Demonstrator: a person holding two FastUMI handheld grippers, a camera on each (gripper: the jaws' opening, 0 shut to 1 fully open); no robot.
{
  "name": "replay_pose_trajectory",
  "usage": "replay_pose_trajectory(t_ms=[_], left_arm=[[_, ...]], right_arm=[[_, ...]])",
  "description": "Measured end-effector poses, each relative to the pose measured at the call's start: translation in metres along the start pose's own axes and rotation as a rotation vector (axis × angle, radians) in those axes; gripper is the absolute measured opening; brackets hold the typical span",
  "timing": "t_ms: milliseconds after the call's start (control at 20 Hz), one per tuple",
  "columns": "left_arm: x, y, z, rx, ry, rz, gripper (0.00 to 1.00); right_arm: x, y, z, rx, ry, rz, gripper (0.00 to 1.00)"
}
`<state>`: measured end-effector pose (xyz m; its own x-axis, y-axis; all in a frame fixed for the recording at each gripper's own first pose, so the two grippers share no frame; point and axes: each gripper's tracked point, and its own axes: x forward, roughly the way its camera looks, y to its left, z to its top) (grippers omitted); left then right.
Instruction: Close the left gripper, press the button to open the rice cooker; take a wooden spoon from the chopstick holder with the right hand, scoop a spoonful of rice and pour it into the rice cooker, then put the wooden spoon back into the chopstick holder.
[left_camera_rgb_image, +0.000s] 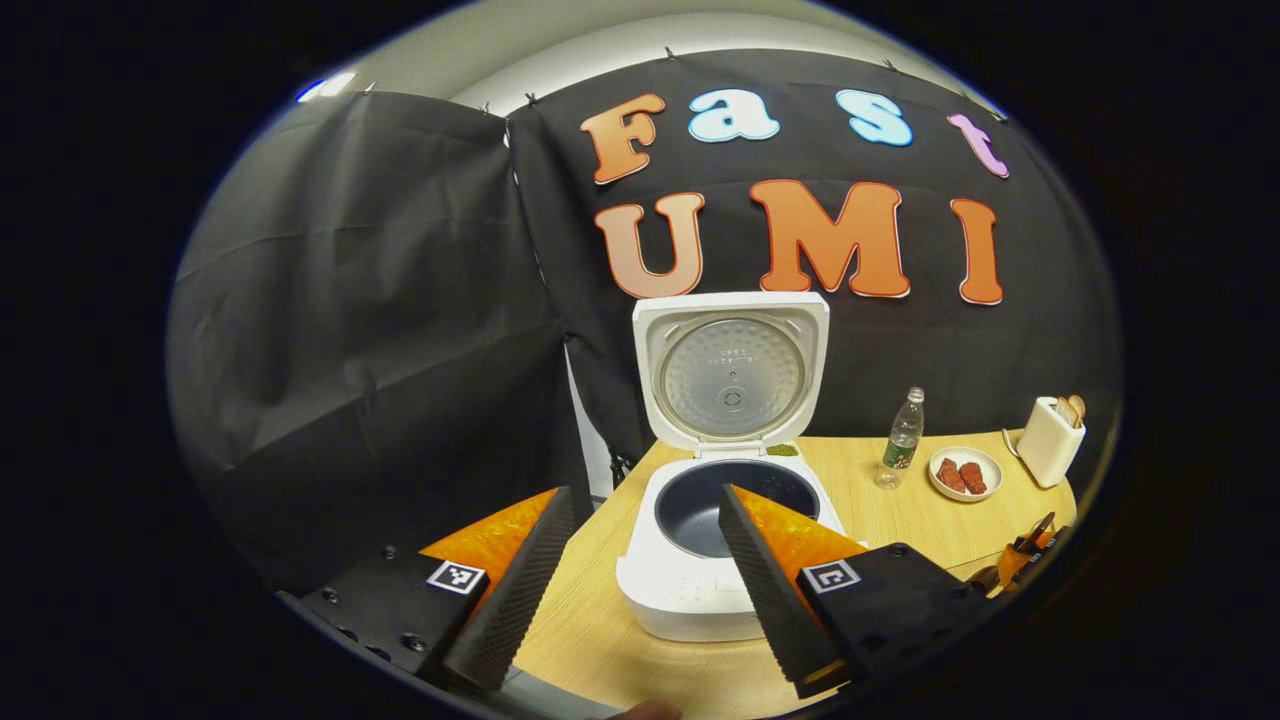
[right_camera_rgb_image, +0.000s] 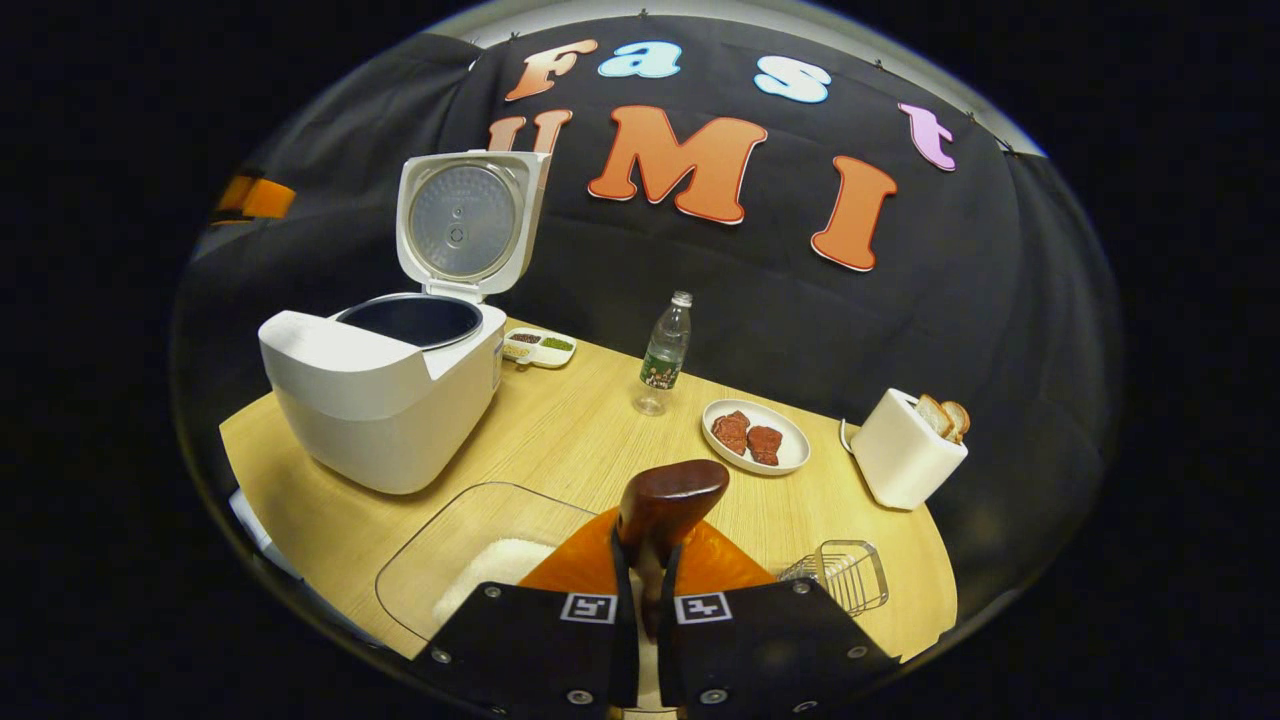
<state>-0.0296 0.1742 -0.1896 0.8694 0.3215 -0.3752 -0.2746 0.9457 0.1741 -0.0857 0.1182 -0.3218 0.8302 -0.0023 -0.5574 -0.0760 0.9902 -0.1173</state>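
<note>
The white rice cooker (left_camera_rgb_image: 700, 590) stands open with its lid (left_camera_rgb_image: 730, 375) upright and the dark inner pot (left_camera_rgb_image: 735, 500) showing. My left gripper (left_camera_rgb_image: 647, 500) hangs in front of it, open, with its fingers wide apart and nothing between them. In the right gripper view the cooker (right_camera_rgb_image: 385, 400) sits at the left of the table. My right gripper (right_camera_rgb_image: 648, 565) is shut on the handle of a dark wooden spoon (right_camera_rgb_image: 670, 500), whose head sticks up past the fingertips. Just left of it lies a clear container (right_camera_rgb_image: 450, 545) with white rice (right_camera_rgb_image: 490, 580). The wire chopstick holder (right_camera_rgb_image: 845, 572) is at the lower right.
On the wooden table (right_camera_rgb_image: 570, 430) stand a water bottle (right_camera_rgb_image: 665, 350), a white plate (right_camera_rgb_image: 790, 450) of red meat pieces, a white toaster (right_camera_rgb_image: 900, 455) with bread, and a small divided dish (right_camera_rgb_image: 540, 347) behind the cooker. The bottle (left_camera_rgb_image: 905, 435), plate (left_camera_rgb_image: 990, 465) and toaster (left_camera_rgb_image: 1045, 440) lie right of the cooker.
</note>
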Motion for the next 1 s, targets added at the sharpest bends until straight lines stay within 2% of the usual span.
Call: replay_pose_trajectory(t_ms=[150, 400, 450, 550, 850, 900, 1000], left_arm=[[0.004, -0.009, -0.002, 0.008, 0.013, -0.023, 0.99], [0.000, -0.011, -0.009, 0.026, 0.027, -0.043, 0.97], [0.000, -0.006, -0.008, 0.029, 0.026, -0.043, 1.00], [0.000, 0.001, -0.008, 0.030, 0.023, -0.039, 0.97], [0.003, 0.018, -0.009, 0.034, 0.023, -0.026, 1.00], [0.004, 0.019, -0.007, 0.036, 0.020, -0.027, 0.97], [0.004, 0.020, -0.007, 0.034, 0.022, -0.031, 1.00]], right_arm=[[-0.004, 0.011, -0.004, 0.027, -0.015, 0.002, 0.07], [-0.004, 0.042, -0.013, 0.185, 0.036, 0.062, 0.07], [-0.002, 0.042, -0.012, 0.221, 0.050, 0.068, 0.07], [0.002, 0.038, -0.014, 0.306, 0.074, 0.057, 0.07], [0.008, 0.033, -0.016, 0.563, 0.148, 0.065, 0.07], [0.008, 0.034, -0.017, 0.591, 0.154, 0.068, 0.06], [0.010, 0.033, -0.017, 0.623, 0.163, 0.074, 0.07]])
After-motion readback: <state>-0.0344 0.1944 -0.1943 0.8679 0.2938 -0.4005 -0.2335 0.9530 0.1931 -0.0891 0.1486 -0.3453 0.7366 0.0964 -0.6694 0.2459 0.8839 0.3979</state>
